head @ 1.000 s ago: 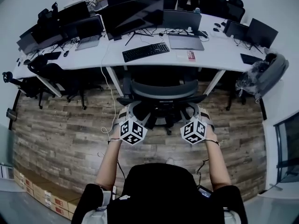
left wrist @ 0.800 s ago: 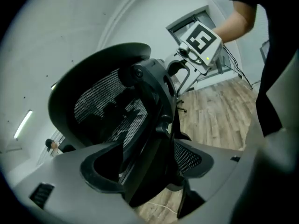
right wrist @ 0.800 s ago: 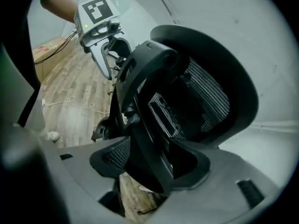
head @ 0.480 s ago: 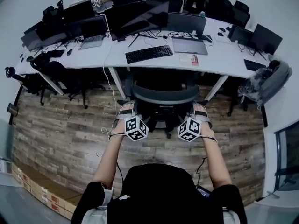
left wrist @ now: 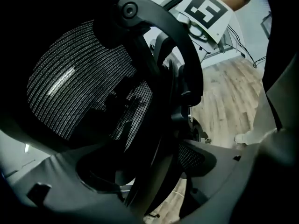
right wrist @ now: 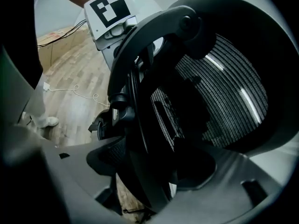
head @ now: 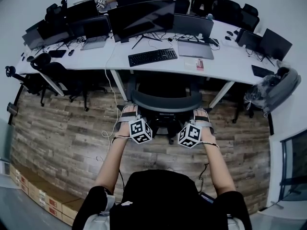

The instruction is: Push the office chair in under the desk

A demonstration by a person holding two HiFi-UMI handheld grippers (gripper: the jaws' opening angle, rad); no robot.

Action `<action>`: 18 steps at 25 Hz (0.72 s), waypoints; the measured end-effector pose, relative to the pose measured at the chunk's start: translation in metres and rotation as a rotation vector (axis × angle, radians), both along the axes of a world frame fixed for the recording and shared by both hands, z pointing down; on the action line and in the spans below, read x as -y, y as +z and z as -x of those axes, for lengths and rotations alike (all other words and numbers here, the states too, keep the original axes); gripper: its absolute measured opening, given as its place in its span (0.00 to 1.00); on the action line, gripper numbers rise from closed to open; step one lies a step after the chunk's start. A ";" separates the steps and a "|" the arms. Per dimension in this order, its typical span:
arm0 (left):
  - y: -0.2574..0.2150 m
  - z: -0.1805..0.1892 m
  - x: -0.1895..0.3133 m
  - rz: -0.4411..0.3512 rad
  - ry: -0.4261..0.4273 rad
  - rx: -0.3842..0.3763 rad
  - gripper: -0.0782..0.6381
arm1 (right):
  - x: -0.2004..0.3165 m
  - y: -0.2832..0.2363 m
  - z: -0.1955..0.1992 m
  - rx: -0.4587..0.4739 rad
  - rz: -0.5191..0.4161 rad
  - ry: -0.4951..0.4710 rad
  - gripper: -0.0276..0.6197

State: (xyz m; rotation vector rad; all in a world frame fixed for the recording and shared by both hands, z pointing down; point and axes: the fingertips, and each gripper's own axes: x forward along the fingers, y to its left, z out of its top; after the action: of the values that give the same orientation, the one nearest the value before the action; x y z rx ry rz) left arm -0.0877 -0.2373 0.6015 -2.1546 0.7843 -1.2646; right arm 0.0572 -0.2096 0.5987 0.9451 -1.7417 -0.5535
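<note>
Left tongs (head: 128, 112) and right tongs (head: 201, 115) have just been opening and now stand released, the back rim of the chair (head: 167, 99) loose between each pair of jaws, its seat ahead of them already under the desk (head: 225, 56), so the push looks finished.

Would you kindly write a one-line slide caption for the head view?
Office chair tucked at the desk; left gripper and right gripper straddle its backrest rim, fingers just opened.

A black, mesh-backed office chair (head: 166, 101) stood upright, its seat tucked under the long white desk (head: 225, 56).
</note>
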 end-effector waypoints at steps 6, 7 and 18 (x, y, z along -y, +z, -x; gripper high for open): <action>0.002 -0.002 0.004 0.001 -0.022 0.023 0.64 | 0.004 0.003 -0.002 -0.041 -0.015 -0.048 0.52; 0.002 -0.004 0.006 0.007 -0.029 0.028 0.64 | 0.006 0.003 -0.003 -0.043 -0.016 -0.056 0.52; 0.006 -0.012 0.020 0.010 -0.119 0.066 0.64 | 0.018 0.004 -0.010 -0.002 -0.049 -0.137 0.52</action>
State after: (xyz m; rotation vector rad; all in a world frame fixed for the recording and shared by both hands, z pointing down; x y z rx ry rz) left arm -0.0753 -0.2574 0.6071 -2.0895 0.8916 -1.3941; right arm 0.0671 -0.2274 0.6029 0.8624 -1.8071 -0.6880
